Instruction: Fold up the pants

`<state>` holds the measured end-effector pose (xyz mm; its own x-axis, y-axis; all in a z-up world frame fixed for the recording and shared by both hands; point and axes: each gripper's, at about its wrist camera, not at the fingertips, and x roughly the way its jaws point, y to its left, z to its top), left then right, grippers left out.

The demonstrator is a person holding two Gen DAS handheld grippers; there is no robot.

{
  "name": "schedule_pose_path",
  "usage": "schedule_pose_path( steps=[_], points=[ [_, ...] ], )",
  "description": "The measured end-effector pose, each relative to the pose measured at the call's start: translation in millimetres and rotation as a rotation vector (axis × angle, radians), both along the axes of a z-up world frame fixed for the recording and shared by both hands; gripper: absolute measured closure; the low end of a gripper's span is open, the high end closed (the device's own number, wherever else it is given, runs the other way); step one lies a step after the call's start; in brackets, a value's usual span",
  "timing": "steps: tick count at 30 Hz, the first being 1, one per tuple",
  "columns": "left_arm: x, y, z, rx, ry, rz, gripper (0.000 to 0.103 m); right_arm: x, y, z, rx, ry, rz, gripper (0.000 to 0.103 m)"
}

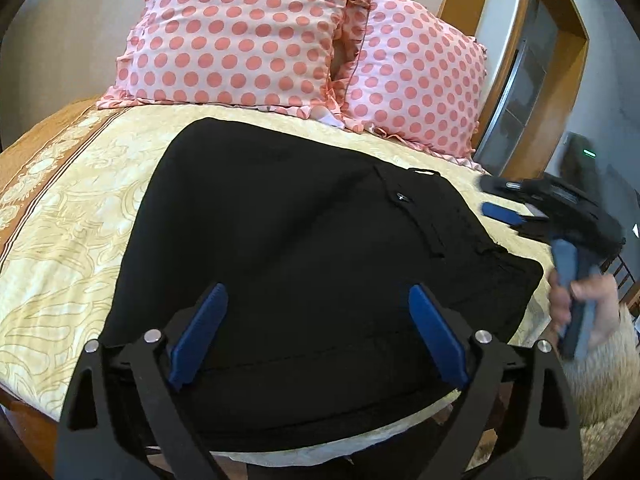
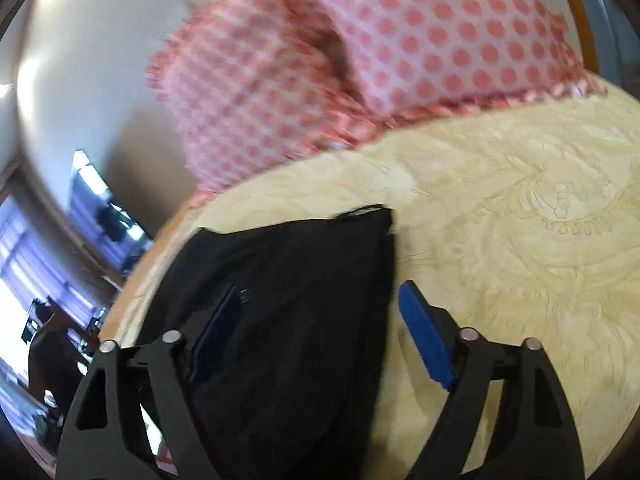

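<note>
Lying folded on bed (image 1: 60, 208): black pants (image 1: 280, 240); L gripper (image 1: 318, 320) & R gripper (image 2: 320, 328) jaws both spread wide, holding nothing.

Black pants (image 1: 288, 248) between blue-padded fingers (image 1: 200, 332) | cream bedspread (image 1: 72, 216), gold scrollwork, brown stripe border, beyond the jaws | pink pillows (image 1: 240, 32), coral polka dots, farther ahead

Bare bedspread (image 2: 520, 208) lies open toward 2 o'clock of the pants (image 2: 288, 280); polka-dot pillows (image 1: 248, 32) block 12 o'clock.
</note>
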<state>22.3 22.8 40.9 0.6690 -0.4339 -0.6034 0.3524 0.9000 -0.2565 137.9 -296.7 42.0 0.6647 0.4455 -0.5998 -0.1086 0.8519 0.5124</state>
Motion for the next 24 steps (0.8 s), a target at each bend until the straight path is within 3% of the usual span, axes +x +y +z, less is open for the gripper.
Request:
schedule_pose_path(
  steps=[3,6,7,9,11,13,15,16,20,23,24],
  points=[
    [-1,4,-2,-0.006,-0.006,-0.016,0.011,20,-1,-19,0.016,0.099,0.009,0.033],
    [-3,6,0,-0.018,0.0,-0.028,0.011,24,-1,-20,0.004,0.083,0.019,0.041],
    [-2,9,4,-0.039,0.015,-0.038,0.013,23,2,-21,0.003,0.087,0.047,0.047],
    [1,22,23,-0.109,0.009,-0.052,0.014,22,4,-21,-0.016,0.078,0.066,0.047],
    [6,40,45,-0.134,-0.052,0.002,0.014,23,-1,-21,0.002,0.082,0.066,0.048],
    [22,56,59,-0.117,-0.064,0.089,0.014,30,-4,-22,0.026,0.087,0.054,0.048],
    [46,68,61,-0.093,-0.016,0.148,0.014,32,-1,-22,0.006,0.077,0.057,0.048],
    [66,73,57,-0.068,0.049,0.18,0.015,34,1,-21,-0.007,0.074,0.059,0.048],
    [120,77,28,-0.059,0.273,0.172,0.032,33,5,-21,-0.048,0.058,0.085,0.052],
    [137,71,11,-0.072,0.36,0.139,0.05,33,3,-21,-0.021,0.054,0.108,0.069],
    [136,69,14,-0.076,0.337,0.135,0.069,33,2,-20,-0.01,0.052,0.114,0.076]
  ],
)
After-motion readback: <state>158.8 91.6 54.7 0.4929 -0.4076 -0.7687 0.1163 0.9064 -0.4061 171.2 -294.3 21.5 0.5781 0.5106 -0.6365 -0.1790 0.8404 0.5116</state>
